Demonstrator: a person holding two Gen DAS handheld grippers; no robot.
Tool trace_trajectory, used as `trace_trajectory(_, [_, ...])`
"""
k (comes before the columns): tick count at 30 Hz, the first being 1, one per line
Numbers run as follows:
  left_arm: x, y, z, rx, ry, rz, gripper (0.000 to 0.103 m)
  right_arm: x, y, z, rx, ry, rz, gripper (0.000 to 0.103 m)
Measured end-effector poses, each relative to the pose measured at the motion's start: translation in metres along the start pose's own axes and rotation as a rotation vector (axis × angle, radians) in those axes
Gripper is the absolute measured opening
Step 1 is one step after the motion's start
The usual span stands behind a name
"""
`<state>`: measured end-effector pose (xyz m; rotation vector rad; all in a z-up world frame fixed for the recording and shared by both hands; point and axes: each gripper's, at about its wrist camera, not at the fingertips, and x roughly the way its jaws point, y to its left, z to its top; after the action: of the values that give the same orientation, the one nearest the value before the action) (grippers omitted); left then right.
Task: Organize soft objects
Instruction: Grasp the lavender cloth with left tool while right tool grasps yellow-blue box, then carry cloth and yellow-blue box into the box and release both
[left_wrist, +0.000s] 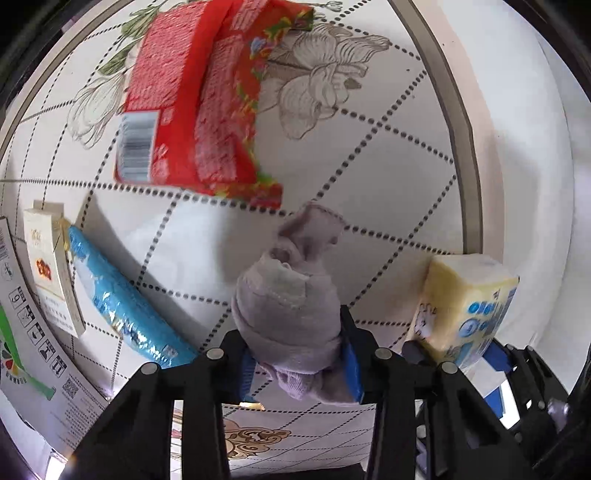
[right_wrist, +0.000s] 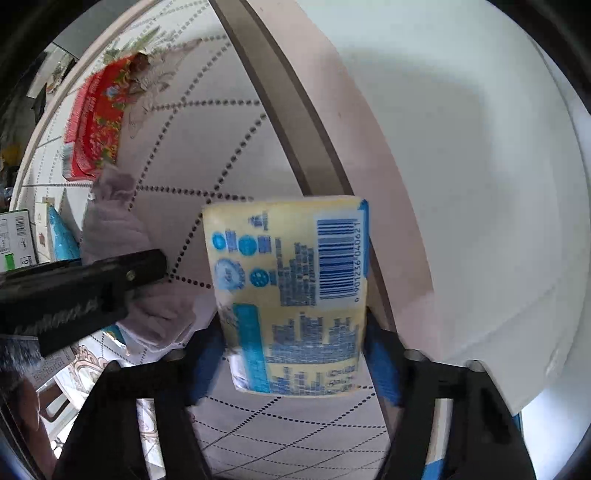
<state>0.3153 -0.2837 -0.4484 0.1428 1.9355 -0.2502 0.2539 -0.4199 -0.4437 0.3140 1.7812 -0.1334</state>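
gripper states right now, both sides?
Left gripper: closed on the rolled lilac sock.
Right gripper: closed on the yellow tissue pack.

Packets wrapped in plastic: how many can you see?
3. A red packet lies far back on the table, a blue packet lies at the left beside a small box, and a yellow packet sits clamped in the right hand-held gripper. More may be hidden.

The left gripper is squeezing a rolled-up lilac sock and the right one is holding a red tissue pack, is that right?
Not quite. The right gripper holds a yellow tissue pack with blue print, as the right wrist view shows. The red pack lies on the table. The left gripper does grip the lilac sock.
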Motion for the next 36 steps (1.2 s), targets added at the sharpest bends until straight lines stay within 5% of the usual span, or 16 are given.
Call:
trace_trajectory(7, [-0.027,0.016,-0.043,-0.021,-0.105,-0.028,0.034,-0.025,0.002,-0.018,0.009,-0.052,0.024,0.066])
trace_trajectory(14, [-0.108,0.057,-0.119,-0.024,-0.286,-0.121,0.034,-0.096,0.050,-0.056,-0.107,-0.162,0.090,0.066])
trace_trajectory(25, [-0.229,0.212,-0.230,-0.176,-0.524,-0.142,0.034,-0.190,0.233,-0.134,-0.392,-0.256,0.195,0.066])
trace_trajectory(30, [-0.236,0.295,-0.261,-0.274,-0.550,-0.064,0.034,-0.178,0.331,-0.157,-0.491,-0.232,0.183,0.066])
trace_trajectory(36, [-0.202,0.381,-0.247,-0.364,-0.477,-0.006,0.034,-0.124,0.416,-0.148,-0.513,-0.158,0.122,0.066])
